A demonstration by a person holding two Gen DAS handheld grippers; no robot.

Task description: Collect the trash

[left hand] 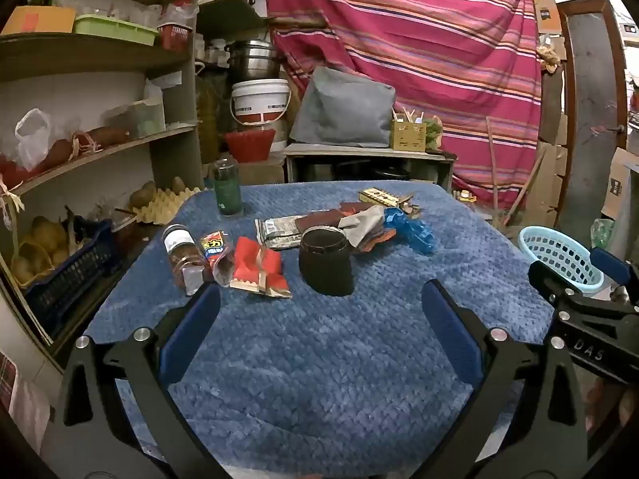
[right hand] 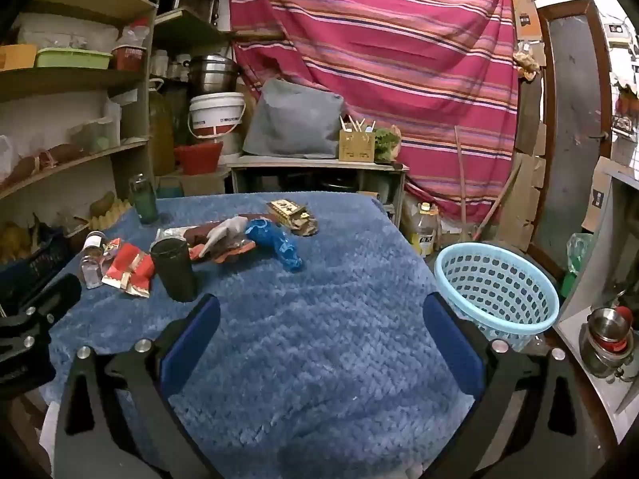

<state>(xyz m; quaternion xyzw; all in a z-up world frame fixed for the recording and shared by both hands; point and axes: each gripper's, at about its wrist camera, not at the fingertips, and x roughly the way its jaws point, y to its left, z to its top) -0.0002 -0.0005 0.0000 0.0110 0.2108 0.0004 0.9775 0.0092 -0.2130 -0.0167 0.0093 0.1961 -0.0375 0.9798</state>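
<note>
Nothing collected: blue basket [right hand: 497, 289] looks empty, wrappers [left hand: 261, 265] and bottles all on table [left hand: 319, 359]; left hand-held gripper [left hand: 319, 311] and right hand-held gripper [right hand: 319, 315] both wide, holding nothing

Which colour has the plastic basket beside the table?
The basket is light blue, seen best in the right wrist view.

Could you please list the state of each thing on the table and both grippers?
Left hand-held gripper: open, holding nothing.
Right hand-held gripper: open, holding nothing.
Basket: upright, empty as far as visible.
Black cup: upright.
Green bottle: upright.
Small jar: lying down.
Red wrapper: crumpled.
</note>
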